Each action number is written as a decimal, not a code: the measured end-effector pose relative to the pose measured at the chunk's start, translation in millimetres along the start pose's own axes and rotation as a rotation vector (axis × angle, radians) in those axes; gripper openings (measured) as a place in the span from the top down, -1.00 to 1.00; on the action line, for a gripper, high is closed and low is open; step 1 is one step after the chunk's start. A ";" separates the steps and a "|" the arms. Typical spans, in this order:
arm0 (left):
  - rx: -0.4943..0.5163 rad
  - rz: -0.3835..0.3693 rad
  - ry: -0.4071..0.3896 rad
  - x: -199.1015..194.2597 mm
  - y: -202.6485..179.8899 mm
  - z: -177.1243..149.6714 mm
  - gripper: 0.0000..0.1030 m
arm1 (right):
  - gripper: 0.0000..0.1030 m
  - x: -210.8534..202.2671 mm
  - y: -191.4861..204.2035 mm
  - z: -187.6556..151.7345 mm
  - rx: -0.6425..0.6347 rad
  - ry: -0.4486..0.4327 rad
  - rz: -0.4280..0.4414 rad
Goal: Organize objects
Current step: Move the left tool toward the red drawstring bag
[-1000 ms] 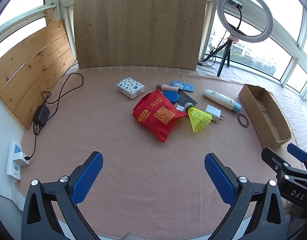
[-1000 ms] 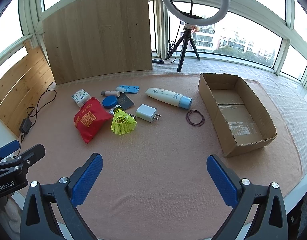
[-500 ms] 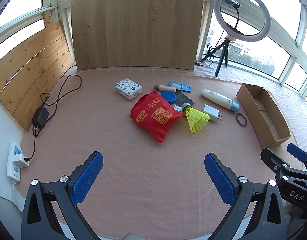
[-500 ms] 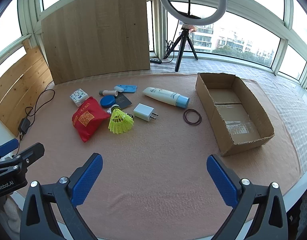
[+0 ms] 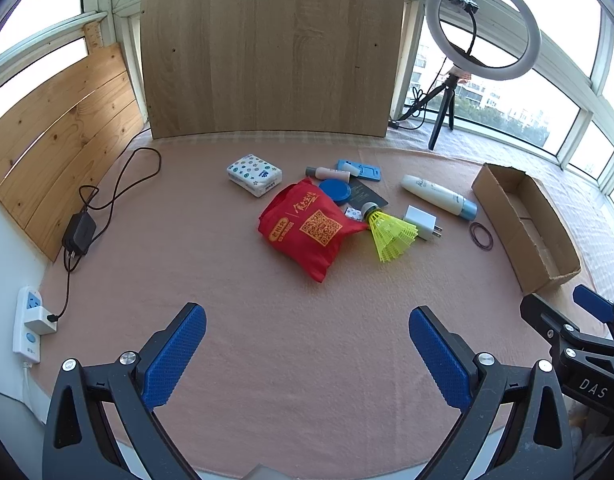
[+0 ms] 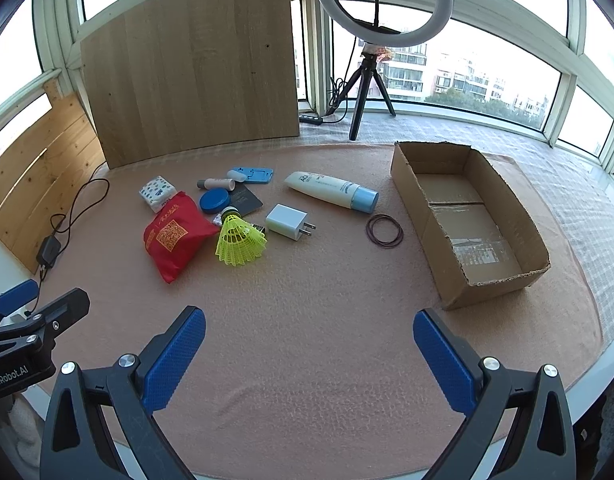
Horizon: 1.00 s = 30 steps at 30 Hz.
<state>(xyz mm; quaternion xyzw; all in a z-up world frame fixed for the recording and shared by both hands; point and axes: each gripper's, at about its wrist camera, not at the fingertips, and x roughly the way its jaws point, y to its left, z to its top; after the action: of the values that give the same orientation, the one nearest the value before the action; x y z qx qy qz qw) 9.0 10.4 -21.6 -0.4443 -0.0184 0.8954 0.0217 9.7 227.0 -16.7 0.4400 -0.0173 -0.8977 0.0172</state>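
A: Risk? The yellow plastic shuttlecock lies against the crumpled red cloth bag; a loose pinch could snag both. The thin dark rubber-band loop lies flat and may slip.

B: Jaws? Left gripper and right gripper both spread wide, holding nothing, above bare mat. The open brown cardboard box looks empty, right of the clutter.

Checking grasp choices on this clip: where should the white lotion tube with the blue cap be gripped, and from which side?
Probably mid-body on the white lotion tube, from above, fingers across its narrow width. It lies flat with clear cloth beside it, blue cap toward the cardboard box. The open right hand-held gripper is the nearer.
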 end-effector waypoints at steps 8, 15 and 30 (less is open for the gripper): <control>0.002 0.000 0.005 1.2 -0.4 -1.1 -0.99 | -1.00 1.0 1.4 0.4 -0.001 0.004 0.001; 0.002 0.004 0.020 7.4 1.1 -0.6 -0.99 | -1.00 6.1 0.6 1.0 0.001 0.017 0.000; -0.011 0.008 0.054 23.9 8.6 0.7 -0.99 | -1.00 19.7 4.6 1.7 -0.011 0.042 0.020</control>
<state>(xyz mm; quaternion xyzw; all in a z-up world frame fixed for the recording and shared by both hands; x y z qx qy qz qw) -6.2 3.1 -40.6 -0.4684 -0.0212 0.8831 0.0162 -3.6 221.5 -31.0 0.4584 -0.0164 -0.8881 0.0290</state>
